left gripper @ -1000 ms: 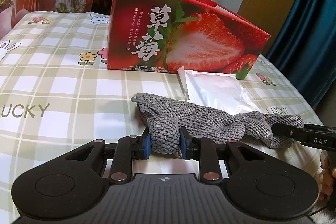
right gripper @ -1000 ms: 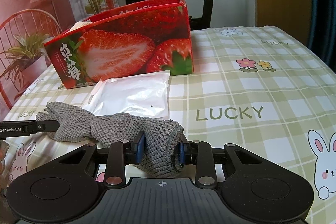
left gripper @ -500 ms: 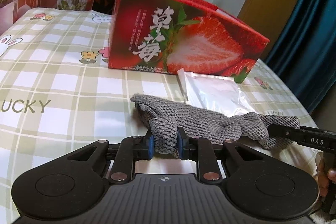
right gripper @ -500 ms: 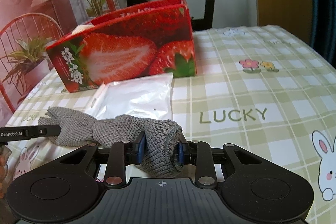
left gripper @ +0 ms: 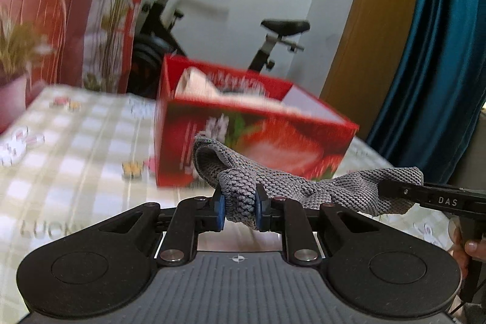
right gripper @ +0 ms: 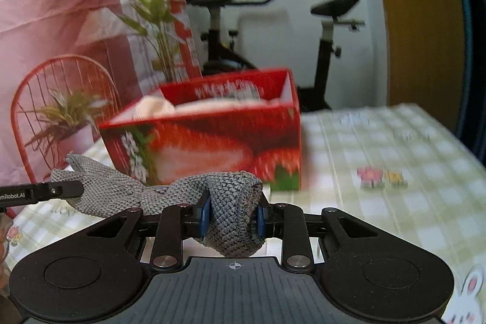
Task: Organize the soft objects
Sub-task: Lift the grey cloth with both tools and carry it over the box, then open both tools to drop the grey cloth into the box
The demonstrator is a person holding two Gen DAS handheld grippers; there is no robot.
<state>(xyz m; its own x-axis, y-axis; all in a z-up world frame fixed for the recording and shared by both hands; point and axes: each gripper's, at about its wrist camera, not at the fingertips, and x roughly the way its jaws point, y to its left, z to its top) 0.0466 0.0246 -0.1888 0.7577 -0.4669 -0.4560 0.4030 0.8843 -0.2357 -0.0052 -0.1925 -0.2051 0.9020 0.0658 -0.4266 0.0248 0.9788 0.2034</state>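
Note:
A grey knitted cloth hangs stretched between my two grippers, lifted off the table. My left gripper is shut on one end of it. My right gripper is shut on the other end. The right gripper's finger shows at the right of the left wrist view. The left gripper's finger shows at the left of the right wrist view. Behind the cloth stands an open red strawberry box with pale soft items inside; it also shows in the right wrist view.
The table has a green checked cloth with flowers and rabbits. A red wire chair and potted plants stand at the left. An exercise bike stands behind the table. A blue curtain hangs at the right.
Both grippers have risen together, lifting the grey cloth off the table to about the box's height. The white bag that lay under it has gone out of view.

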